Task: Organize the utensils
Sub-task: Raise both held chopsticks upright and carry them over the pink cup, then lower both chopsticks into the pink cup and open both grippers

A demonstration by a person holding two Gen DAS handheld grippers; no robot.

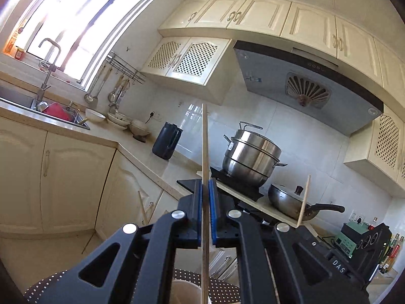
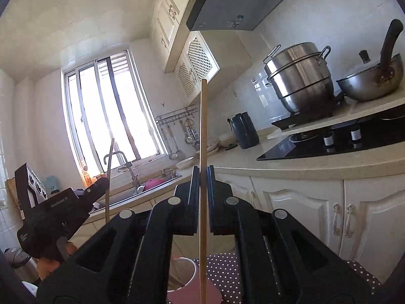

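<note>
Standing upright, one chopstick point(image 1: 205, 136) sits pinched in each closed claw point(image 1: 206, 187), tips pointing up.

A steel steamer pot point(image 1: 250, 157) stands beside a lidded pan point(image 1: 291, 201).

We see a kitchen lit by strong daylight through the window point(image 1: 83, 22), which burns out to white glare in the left wrist view and puts bright reflections on the wall tiles point(image 1: 195, 112) and steel pot point(image 1: 250, 157). Both fisheye pictures bend cabinets and counter point(image 2: 291, 163) into curves and darken at the corners. Distant things are fairly sharp, while the black gripper bodies close below stay shadowed.
</note>
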